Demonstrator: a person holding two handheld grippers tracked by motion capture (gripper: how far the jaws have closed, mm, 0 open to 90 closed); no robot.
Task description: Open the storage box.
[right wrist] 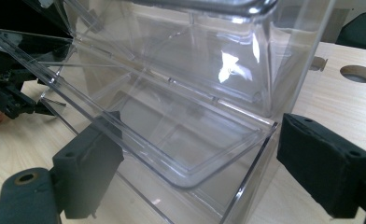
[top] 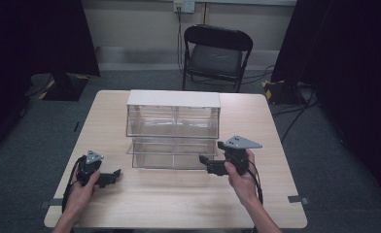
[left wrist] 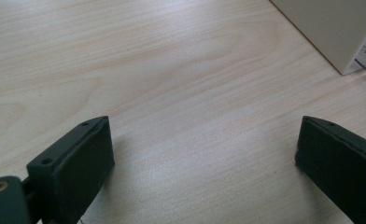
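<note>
Both hands rest low on the counter [top: 179, 199]. Left gripper [top: 112, 175] sits on bare wood, fingers [left wrist: 78, 163] wide apart, well clear of the clear drawer cabinet [top: 173, 131]. Right gripper [top: 207, 163] is at the cabinet's lower right drawer [right wrist: 186, 144], fingers [right wrist: 323, 161] spread to either side of its pulled-out front, not clamped.

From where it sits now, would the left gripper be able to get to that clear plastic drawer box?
Probably yes. The left gripper rests open on the table, its jaws pointing toward the clear drawer box, and bare tabletop lies between them. The right gripper works at the box's other end, out of its path.
</note>
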